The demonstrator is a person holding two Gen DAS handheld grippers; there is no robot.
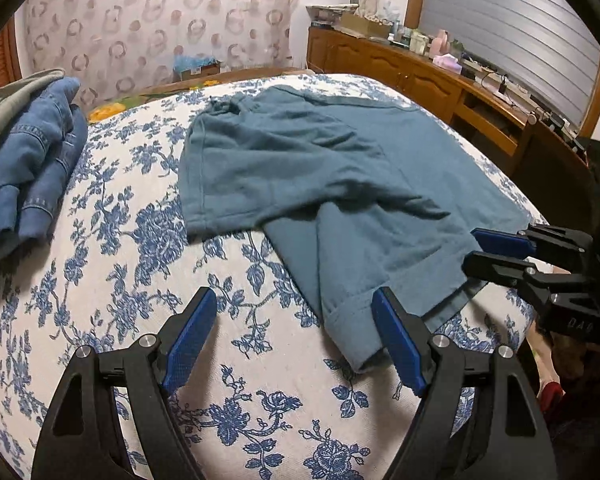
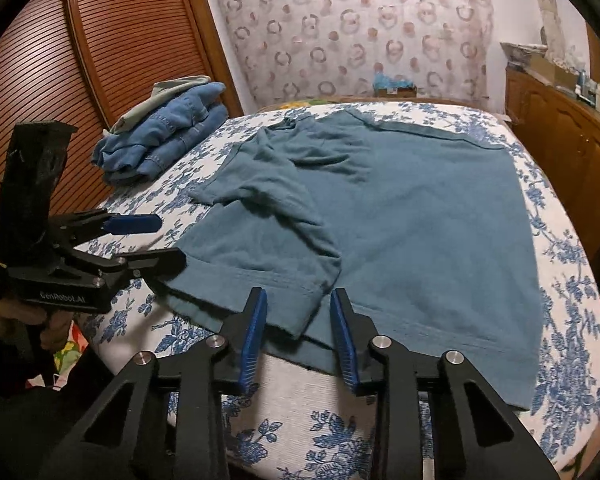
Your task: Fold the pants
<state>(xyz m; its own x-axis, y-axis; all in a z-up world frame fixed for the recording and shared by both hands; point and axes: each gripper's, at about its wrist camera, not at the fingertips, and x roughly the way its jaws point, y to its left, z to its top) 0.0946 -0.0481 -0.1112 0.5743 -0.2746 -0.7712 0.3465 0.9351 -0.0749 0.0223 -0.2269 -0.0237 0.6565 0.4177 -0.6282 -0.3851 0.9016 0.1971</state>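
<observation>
pants (image 2: pixel 420 220) soft, limp, light | grab near hem | left hand-held gripper (image 1: pixel 296 334) released | right hand-held gripper (image 2: pixel 298 330) half-closed round hem, not yet pinching

You had soft, even indoor light in both views, rather dim and a little cool, with no glare and no single source showing. Shadows were faint: a thin dark line under the hem of the teal garment (image 2: pixel 420 216), and soft patches under the left tongs (image 1: pixel 294 330) on the bedspread (image 1: pixel 140 240). The fisheye bent the bed's edges and the cabinet (image 1: pixel 400 68) into curves, and black vignetting closed off the corners. The far wall looked soft; fine detail was smeared throughout.
</observation>
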